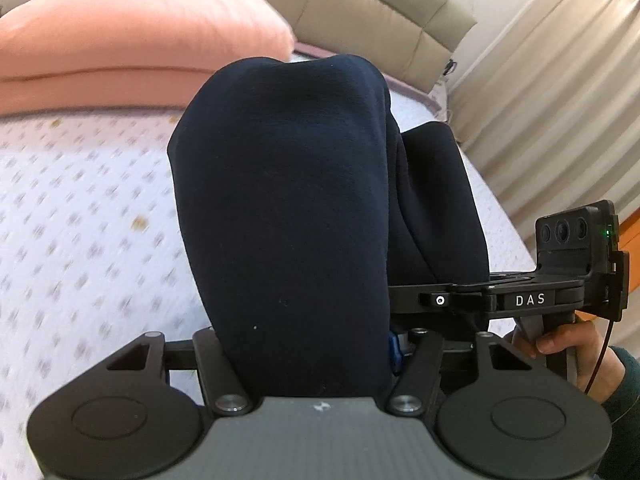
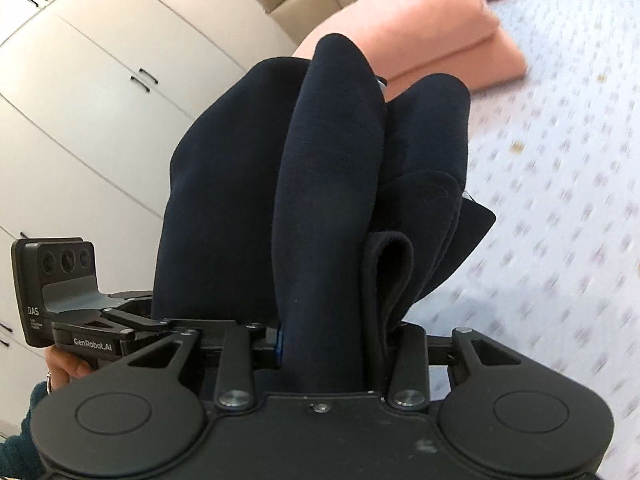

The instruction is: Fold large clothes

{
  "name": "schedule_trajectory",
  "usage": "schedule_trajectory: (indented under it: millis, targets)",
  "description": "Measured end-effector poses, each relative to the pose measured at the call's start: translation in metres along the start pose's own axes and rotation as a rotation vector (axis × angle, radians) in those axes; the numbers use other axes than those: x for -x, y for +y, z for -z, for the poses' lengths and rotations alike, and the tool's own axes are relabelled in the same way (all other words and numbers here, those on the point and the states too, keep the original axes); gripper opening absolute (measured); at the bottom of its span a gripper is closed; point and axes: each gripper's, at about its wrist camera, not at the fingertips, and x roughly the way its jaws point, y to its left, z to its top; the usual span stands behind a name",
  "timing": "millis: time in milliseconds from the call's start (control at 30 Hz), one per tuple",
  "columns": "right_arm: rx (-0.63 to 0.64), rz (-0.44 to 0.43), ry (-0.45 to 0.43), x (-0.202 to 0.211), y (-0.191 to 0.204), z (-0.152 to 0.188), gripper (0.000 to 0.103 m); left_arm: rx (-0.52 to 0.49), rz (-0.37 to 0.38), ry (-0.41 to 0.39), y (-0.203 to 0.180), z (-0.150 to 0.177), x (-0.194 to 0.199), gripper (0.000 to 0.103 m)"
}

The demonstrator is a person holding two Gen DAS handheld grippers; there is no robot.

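Note:
A dark navy garment (image 1: 288, 200) hangs bunched above the bed. In the left wrist view it bulges up between the jaws of my left gripper (image 1: 308, 300) and hides the fingers, which are shut on it. In the right wrist view several folds of the same garment (image 2: 320, 200) rise out of my right gripper (image 2: 332, 312), which is also shut on the cloth with its fingertips covered. The two grippers are close side by side: the right gripper's body (image 1: 500, 300) shows beside the cloth in the left wrist view, and the left gripper's body (image 2: 100, 320) shows in the right wrist view.
Below lies a bed with a white dotted sheet (image 1: 80, 208). A folded pink blanket (image 1: 132, 40) sits at its head against a beige padded headboard (image 1: 380, 12). Curtains (image 1: 560, 100) hang on one side, a white wardrobe (image 2: 80, 100) stands on the other. A person's hand (image 1: 560, 344) holds each handle.

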Motion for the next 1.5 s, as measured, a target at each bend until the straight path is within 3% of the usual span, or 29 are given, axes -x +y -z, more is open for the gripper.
schedule_trajectory:
  millis: [167, 267, 367, 433, 467, 567, 700, 833, 933, 967, 1100, 1167, 1267, 1333, 1500]
  targets:
    - [-0.056, -0.007, 0.068, -0.031, -0.010, 0.013, 0.045, 0.117, -0.013, 0.028, 0.040, 0.015, -0.009, 0.066]
    - [-0.019, 0.074, 0.068, -0.056, -0.024, 0.009, 0.047, 0.176, -0.043, 0.038, 0.057, 0.015, -0.042, 0.067]
    - [0.085, 0.232, 0.066, -0.080, -0.035, 0.013, 0.055, 0.208, -0.114, 0.044, 0.077, 0.027, -0.066, 0.071]
    - [0.167, 0.319, 0.040, -0.089, -0.045, 0.019, 0.059, 0.168, -0.200, 0.026, 0.080, 0.033, -0.073, 0.075]
    - [0.177, 0.314, 0.025, -0.089, -0.053, 0.022, 0.067, 0.136, -0.219, 0.023, 0.078, 0.037, -0.074, 0.078]
    - [0.122, 0.283, -0.007, -0.084, -0.076, 0.027, 0.081, 0.068, -0.197, 0.034, 0.082, 0.045, -0.063, 0.085]
    - [-0.003, 0.270, -0.049, -0.068, -0.093, 0.037, 0.086, 0.088, -0.173, 0.024, 0.091, 0.064, -0.043, 0.089]
    - [-0.036, 0.352, -0.162, -0.038, -0.074, 0.039, 0.089, 0.146, -0.196, 0.020, 0.100, 0.073, -0.041, 0.098]
    - [0.040, 0.359, -0.252, -0.009, -0.048, 0.046, 0.092, 0.149, -0.214, 0.010, 0.095, 0.077, -0.043, 0.100]
    - [0.074, 0.350, -0.257, -0.006, -0.037, 0.051, 0.099, 0.147, -0.217, 0.010, 0.093, 0.076, -0.043, 0.100]
    - [0.245, 0.337, -0.144, -0.027, -0.001, 0.066, 0.102, 0.115, -0.259, 0.004, 0.084, 0.078, -0.040, 0.100]
    - [0.267, 0.348, -0.095, -0.041, 0.003, 0.079, 0.102, 0.111, -0.273, -0.002, 0.082, 0.082, -0.036, 0.100]
    - [0.196, 0.385, -0.068, -0.053, -0.014, 0.088, 0.102, 0.100, -0.255, 0.000, 0.082, 0.091, -0.025, 0.100]
    - [0.157, 0.446, -0.048, -0.059, -0.040, 0.092, 0.103, 0.058, -0.163, 0.066, 0.080, 0.095, -0.023, 0.100]
    - [0.029, 0.353, -0.029, -0.054, -0.087, 0.096, 0.103, 0.064, -0.122, 0.133, 0.086, 0.113, -0.037, 0.103]
